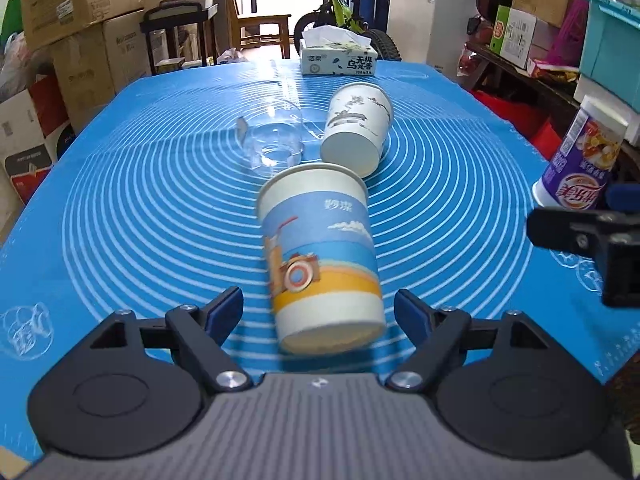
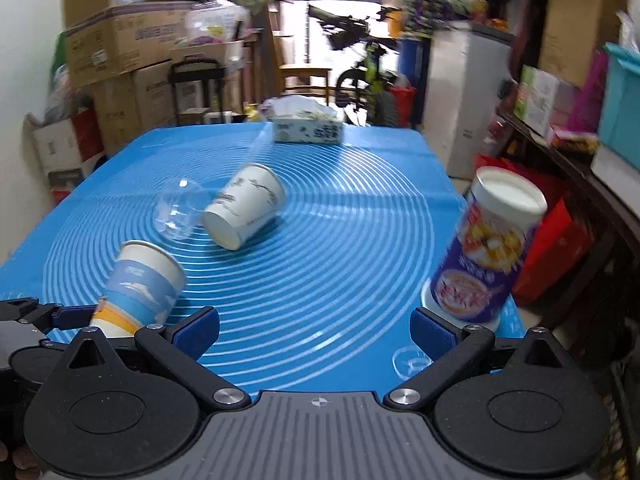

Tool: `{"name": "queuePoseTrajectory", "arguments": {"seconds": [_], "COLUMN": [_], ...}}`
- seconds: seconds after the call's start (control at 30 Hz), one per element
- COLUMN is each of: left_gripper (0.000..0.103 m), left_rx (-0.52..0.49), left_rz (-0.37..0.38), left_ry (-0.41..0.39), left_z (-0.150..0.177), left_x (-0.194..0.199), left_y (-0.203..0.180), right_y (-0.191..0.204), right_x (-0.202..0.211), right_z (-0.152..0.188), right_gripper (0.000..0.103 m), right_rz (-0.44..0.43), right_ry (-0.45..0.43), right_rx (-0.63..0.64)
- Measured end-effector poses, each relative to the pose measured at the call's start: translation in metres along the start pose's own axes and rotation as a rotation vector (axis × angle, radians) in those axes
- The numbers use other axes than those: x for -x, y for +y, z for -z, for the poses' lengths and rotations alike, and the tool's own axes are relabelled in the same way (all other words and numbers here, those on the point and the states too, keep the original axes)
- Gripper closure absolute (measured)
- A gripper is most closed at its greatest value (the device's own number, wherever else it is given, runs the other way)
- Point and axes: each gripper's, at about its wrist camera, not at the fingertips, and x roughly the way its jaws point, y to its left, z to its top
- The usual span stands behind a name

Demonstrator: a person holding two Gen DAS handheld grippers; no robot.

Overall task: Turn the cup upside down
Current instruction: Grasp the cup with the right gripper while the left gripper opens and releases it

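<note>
A paper cup with a camera print lies on its side on the blue mat, base toward me, between the open fingers of my left gripper, which do not touch it. It also shows in the right wrist view. A white paper cup and a clear plastic cup lie on their sides farther back. A purple cup stands upside down at the mat's right edge, just beyond the right finger of my open, empty right gripper.
A tissue box sits at the mat's far edge. Cardboard boxes stack up on the left. A bicycle, a white appliance and shelves with a teal bin stand behind and to the right.
</note>
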Motion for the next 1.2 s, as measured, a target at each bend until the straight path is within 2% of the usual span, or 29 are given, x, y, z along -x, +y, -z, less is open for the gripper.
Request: {"name": "queuePoseTrajectory", "arguments": {"seconds": [0.07, 0.13, 0.23, 0.33, 0.43, 0.53, 0.67, 0.77, 0.87, 0.93, 1.07, 1.13, 1.2], "left_gripper": [0.011, 0.010, 0.010, 0.010, 0.008, 0.008, 0.008, 0.008, 0.008, 0.008, 0.008, 0.008, 0.008], "left_rx": [0.011, 0.017, 0.018, 0.035, 0.058, 0.076, 0.137, 0.163, 0.179, 0.191, 0.215, 0.217, 0.215], "left_rz": [0.008, 0.018, 0.032, -0.001, -0.066, -0.138, -0.185, -0.210, -0.235, -0.247, -0.258, -0.260, -0.258], "left_ry": [-0.007, -0.020, -0.038, -0.076, -0.121, -0.143, -0.157, -0.165, -0.169, -0.169, -0.171, -0.175, -0.173], "left_z": [0.003, 0.006, 0.009, 0.011, 0.009, 0.006, 0.003, 0.002, 0.003, 0.005, 0.008, 0.009, 0.009], "left_x": [0.010, 0.022, 0.037, 0.049, 0.054, 0.051, 0.047, 0.045, 0.042, 0.040, 0.039, 0.038, 0.037], "left_y": [0.004, 0.009, 0.017, 0.029, 0.046, 0.064, 0.088, 0.100, 0.109, 0.116, 0.127, 0.130, 0.131], "right_y": [0.010, 0.022, 0.048, 0.080, 0.110, 0.133, 0.153, 0.159, 0.152, 0.147, 0.139, 0.135, 0.134], "right_x": [0.005, 0.012, 0.019, 0.019, 0.014, 0.005, -0.014, -0.025, -0.035, -0.042, -0.051, -0.055, -0.061], "right_z": [-0.009, -0.018, -0.030, -0.037, -0.037, -0.027, -0.002, 0.015, 0.041, 0.053, 0.069, 0.076, 0.083], "right_gripper": [0.000, 0.000, 0.000, 0.000, 0.000, 0.000, 0.000, 0.000, 0.000, 0.000, 0.000, 0.000, 0.000], "right_rz": [0.006, 0.009, 0.048, 0.139, 0.198, 0.243, 0.319, 0.295, 0.260, 0.247, 0.204, 0.153, 0.112], "right_ry": [-0.010, -0.025, -0.049, -0.090, -0.122, -0.159, -0.236, -0.270, -0.311, -0.348, -0.426, -0.470, -0.476], "right_rx": [0.107, 0.227, 0.479, 0.800, 1.106, 1.418, 1.872, 2.131, 2.467, 2.627, 2.809, 2.860, 2.902]}}
